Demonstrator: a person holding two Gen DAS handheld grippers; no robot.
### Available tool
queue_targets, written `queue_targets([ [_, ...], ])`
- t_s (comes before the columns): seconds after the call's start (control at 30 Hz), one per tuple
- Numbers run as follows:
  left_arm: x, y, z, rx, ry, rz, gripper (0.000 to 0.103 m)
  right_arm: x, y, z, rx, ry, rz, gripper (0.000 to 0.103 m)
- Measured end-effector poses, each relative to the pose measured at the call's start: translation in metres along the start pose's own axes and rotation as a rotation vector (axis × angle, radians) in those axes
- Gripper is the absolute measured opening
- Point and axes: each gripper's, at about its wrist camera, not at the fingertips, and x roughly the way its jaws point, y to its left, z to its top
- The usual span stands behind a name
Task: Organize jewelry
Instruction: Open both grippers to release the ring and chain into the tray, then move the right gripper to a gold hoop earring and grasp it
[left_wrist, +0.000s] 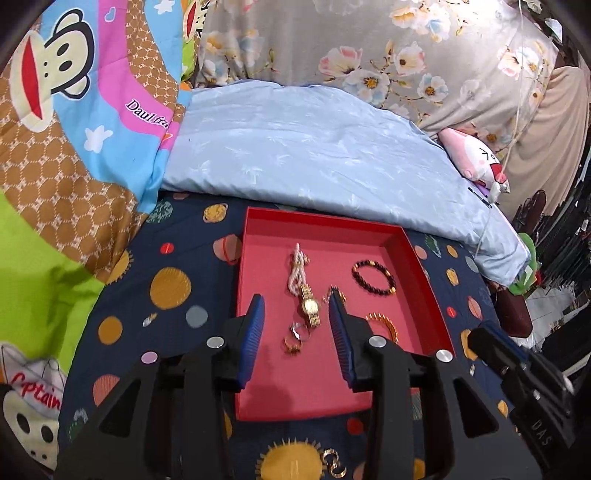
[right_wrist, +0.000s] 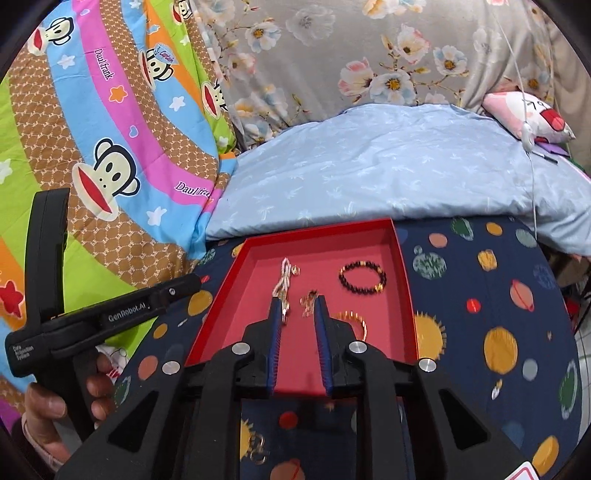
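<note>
A red tray (left_wrist: 421, 266) lies on the planet-print sheet and also shows in the right wrist view (right_wrist: 402, 258). In it are a pink bead string (left_wrist: 297, 271), a gold watch (left_wrist: 310, 308), a dark bead bracelet (left_wrist: 373, 277), a gold bangle (left_wrist: 386, 323), two rings (left_wrist: 295, 338) and a small gold chain (right_wrist: 308, 301). My left gripper (left_wrist: 297, 304) is open above the tray, its jaws either side of the watch. My right gripper (right_wrist: 297, 302) is open and empty above the tray near the chain. Gold rings (left_wrist: 334, 463) lie on the sheet outside the tray's near edge.
A pale blue pillow (left_wrist: 314, 147) lies right behind the tray. A monkey-print quilt (left_wrist: 74, 129) is piled on the left, a floral cover (left_wrist: 369, 44) behind. A pink plush (left_wrist: 476, 158) and a white cable (right_wrist: 532, 147) are at the right.
</note>
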Motion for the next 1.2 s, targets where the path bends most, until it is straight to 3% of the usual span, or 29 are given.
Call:
queue_targets([
  [0.23, -0.018, -0.003, -0.038, 0.006, 0.018, -0.001, 0.046, -0.022, -0.001, -0.049, 0.029, 0.058, 0.002, 0.018],
  [0.63, -0.017, 0.011, -0.105, -0.032, 0.135, 0.029, 0.047, -0.016, 0.014, -0.116, -0.014, 0.186, 0.006, 0.02],
  [0.73, -0.017, 0.016, -0.115, -0.04, 0.148, 0.052, 0.056, -0.003, 0.022, -0.126, -0.028, 0.221, 0.023, 0.026],
  [1.2, -0.018, 0.038, -0.127, -0.055, 0.167, 0.107, 0.058, 0.043, 0.038, -0.136, -0.072, 0.289, 0.01, 0.029],
])
